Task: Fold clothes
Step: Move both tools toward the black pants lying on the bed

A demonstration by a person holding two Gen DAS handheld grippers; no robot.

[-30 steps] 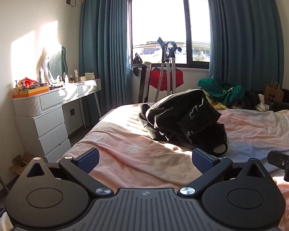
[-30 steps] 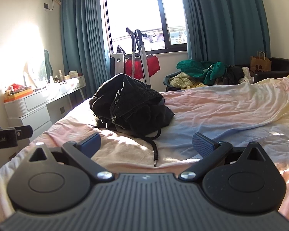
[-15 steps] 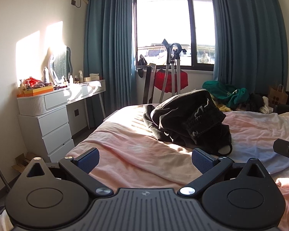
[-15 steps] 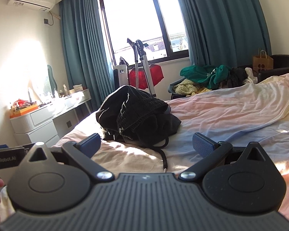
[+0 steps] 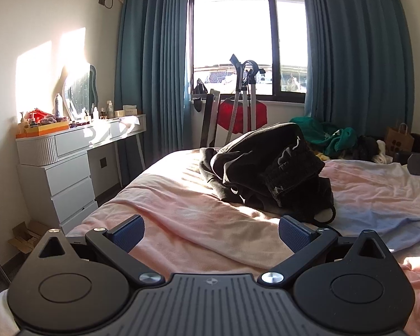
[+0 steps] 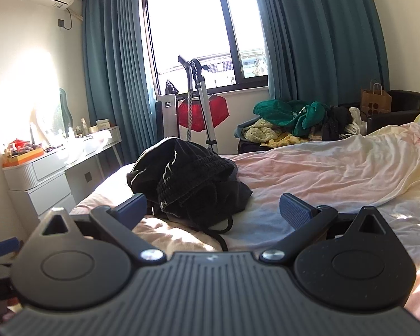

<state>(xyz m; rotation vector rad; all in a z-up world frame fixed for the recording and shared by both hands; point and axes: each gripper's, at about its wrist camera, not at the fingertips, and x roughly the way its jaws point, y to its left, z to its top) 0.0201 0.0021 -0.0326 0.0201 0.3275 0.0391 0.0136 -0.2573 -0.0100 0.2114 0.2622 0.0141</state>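
A crumpled heap of black clothes (image 5: 268, 170) (image 6: 190, 179) with a dark drawstring lies on the bed's pink and white sheet (image 5: 182, 218) (image 6: 336, 173). My left gripper (image 5: 211, 231) is open just above the sheet, short of the heap, with nothing between its blue pads. My right gripper (image 6: 214, 210) is open too, low over the sheet, and the heap's near edge shows between its fingers without touching them. The left gripper's blue tip (image 6: 2, 245) shows at the right wrist view's left edge.
A white dresser (image 5: 58, 173) with bottles and a mirror stands left of the bed. By the window a garment steamer (image 5: 243, 98) stands with a red cloth. A pile of green and yellow clothes (image 6: 288, 120) and a paper bag (image 6: 376, 100) sit at the far right.
Both grippers have moved forward toward the black heap, which looms larger in both views. The right gripper has swung left, so the heap now sits between its fingers. Both stay open.
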